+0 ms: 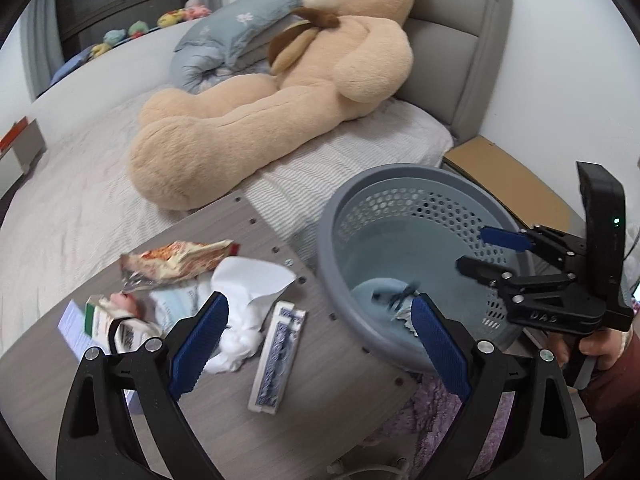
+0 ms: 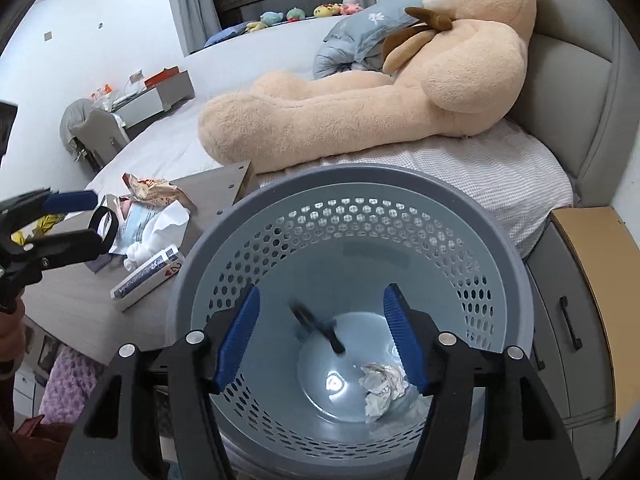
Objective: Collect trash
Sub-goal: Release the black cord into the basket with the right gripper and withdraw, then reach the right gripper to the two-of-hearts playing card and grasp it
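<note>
A grey perforated bin (image 1: 340, 256) (image 2: 508, 264) stands beside a wooden table (image 1: 320, 392). A crumpled paper ball (image 2: 380, 386) lies on its bottom, and a dark blurred item (image 2: 318, 330) is in mid-air inside it. My right gripper (image 2: 320, 340) is open and empty over the bin; it also shows in the left wrist view (image 1: 474, 248). My left gripper (image 1: 316, 344) is open and empty above the table edge. On the table lie a white tissue (image 1: 244, 312), a snack wrapper (image 1: 176, 264), a blue card box (image 1: 276, 360) and a small carton (image 1: 108, 324).
A large teddy bear (image 1: 280, 100) lies on the bed (image 1: 80, 208) behind the table. A brown-topped nightstand (image 2: 592, 280) stands right of the bin. A purple fuzzy cloth (image 1: 440, 408) lies below the table edge.
</note>
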`<act>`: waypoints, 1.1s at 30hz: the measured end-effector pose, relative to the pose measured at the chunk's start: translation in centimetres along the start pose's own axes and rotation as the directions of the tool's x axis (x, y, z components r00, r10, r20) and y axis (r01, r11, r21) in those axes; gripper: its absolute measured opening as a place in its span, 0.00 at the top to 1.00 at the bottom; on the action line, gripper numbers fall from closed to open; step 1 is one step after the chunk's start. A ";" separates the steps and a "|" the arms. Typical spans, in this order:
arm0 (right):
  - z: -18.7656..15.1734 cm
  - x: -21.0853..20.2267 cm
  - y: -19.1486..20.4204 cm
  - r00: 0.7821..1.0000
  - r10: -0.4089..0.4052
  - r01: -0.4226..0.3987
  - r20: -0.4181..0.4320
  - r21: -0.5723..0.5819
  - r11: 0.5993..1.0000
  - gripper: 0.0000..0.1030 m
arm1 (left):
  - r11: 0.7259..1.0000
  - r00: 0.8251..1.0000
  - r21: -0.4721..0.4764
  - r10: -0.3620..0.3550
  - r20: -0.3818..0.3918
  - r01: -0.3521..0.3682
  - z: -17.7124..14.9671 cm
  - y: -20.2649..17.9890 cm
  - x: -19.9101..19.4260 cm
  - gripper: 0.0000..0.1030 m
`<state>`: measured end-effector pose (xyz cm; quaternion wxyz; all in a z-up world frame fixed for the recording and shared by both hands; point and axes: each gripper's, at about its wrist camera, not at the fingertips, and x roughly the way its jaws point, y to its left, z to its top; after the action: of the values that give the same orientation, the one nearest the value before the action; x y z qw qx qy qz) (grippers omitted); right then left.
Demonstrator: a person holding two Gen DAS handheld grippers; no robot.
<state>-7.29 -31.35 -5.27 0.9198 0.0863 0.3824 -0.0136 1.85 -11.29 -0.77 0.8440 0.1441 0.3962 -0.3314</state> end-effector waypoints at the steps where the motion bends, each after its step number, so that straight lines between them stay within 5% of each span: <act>1: 0.0 -0.1 0.0 1.000 -0.010 0.010 0.004 0.005 1.000 0.40 | 1.000 1.000 -0.017 0.011 0.003 -0.011 -0.3 0.4 -0.2 0.12; 13: -0.7 -1.9 1.7 0.999 -0.036 0.032 0.038 0.110 0.993 0.40 | 0.970 0.981 -0.167 0.188 0.040 -0.179 -3.6 4.1 -2.6 0.11; 23: -0.8 -2.5 7.9 0.997 -0.011 0.005 0.072 0.088 0.996 0.40 | 0.922 0.948 -0.250 0.316 0.045 -0.296 -6.8 6.9 -5.2 0.10; 33: -0.8 -0.2 14.0 1.000 0.016 -0.017 0.009 0.061 0.998 0.40 | 0.862 0.916 -0.344 0.400 0.010 -0.372 -9.5 10.0 -6.1 0.10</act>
<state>-6.73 -17.43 -3.64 0.9185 0.1175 0.3770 -0.0182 0.31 3.57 -2.42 0.9206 0.0612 0.3753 -0.0888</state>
